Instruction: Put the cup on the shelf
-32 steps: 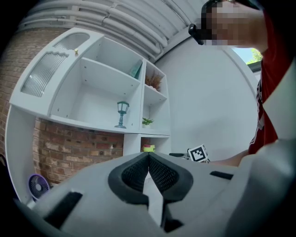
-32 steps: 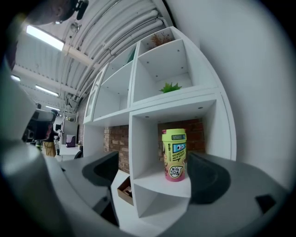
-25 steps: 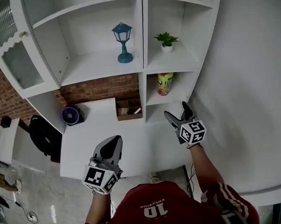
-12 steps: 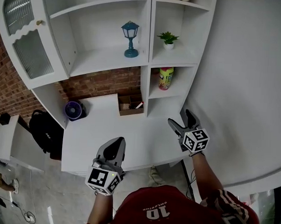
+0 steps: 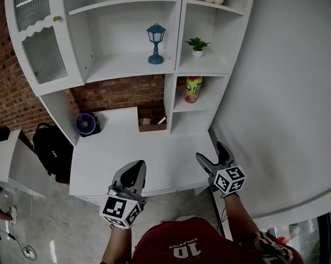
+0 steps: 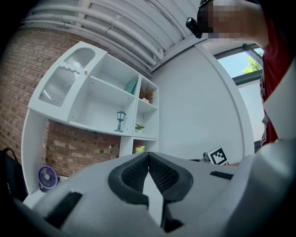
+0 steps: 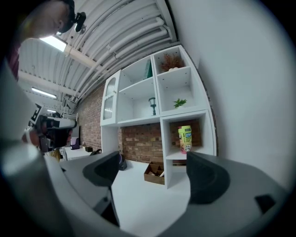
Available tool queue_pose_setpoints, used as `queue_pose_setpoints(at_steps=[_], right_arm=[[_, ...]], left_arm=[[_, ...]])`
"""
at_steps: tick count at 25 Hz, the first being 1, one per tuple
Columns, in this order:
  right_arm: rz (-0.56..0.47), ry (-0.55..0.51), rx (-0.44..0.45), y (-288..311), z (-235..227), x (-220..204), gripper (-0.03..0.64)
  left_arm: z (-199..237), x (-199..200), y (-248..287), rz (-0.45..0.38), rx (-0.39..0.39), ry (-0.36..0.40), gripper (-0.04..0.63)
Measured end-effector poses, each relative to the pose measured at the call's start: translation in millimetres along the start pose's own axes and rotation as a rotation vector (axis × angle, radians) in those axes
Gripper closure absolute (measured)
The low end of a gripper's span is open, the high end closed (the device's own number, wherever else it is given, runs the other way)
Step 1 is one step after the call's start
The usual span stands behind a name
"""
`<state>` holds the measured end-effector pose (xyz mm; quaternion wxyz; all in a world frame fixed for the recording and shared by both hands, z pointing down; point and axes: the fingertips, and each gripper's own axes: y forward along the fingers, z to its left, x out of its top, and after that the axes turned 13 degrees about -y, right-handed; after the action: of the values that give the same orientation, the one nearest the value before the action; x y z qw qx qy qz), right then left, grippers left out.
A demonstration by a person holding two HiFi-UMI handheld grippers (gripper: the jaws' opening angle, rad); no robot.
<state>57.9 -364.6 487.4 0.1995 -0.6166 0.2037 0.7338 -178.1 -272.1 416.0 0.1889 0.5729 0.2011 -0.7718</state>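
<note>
Cup (image 5: pixel 193 89) – yellow-green, upright, long axis vertical – stands in the lower right compartment of the shelf (image 5: pixel 119 69), under the small potted plant (image 5: pixel 197 46). It looks already placed, so the task reads as done or nearly so. Right hand-held gripper (image 5: pixel 211 152) has its jaws wide apart with nothing between them, and hovers over the right edge of the tabletop (image 5: pixel 126 149). The cup lies ahead of and above it, slightly to its left, well apart. Left hand-held gripper (image 5: pixel 135 167) is pinched together, empty, and hangs near the tabletop's front edge – farther from the cup. Right hand is the nearer one if any adjustment is needed.
</note>
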Motion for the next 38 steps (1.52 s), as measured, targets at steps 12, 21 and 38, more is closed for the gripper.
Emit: queue_pose_setpoints(at_steps=[12, 21, 38], right_arm=[[-0.066, -0.007, 0.253, -57, 76, 42, 0.175], [-0.154, 0.001, 0.344, -135, 79, 80, 0.178], [-0.260, -0.035, 0.277, -158, 91, 121, 0.267]], left_arm=[[-50, 14, -18, -0.034, 0.071, 0.049, 0.595], [-115, 6, -39, -0.020, 0.126, 0.049, 0.595], [-121, 32, -84, -0.064, 0.145, 0.095, 0.596]])
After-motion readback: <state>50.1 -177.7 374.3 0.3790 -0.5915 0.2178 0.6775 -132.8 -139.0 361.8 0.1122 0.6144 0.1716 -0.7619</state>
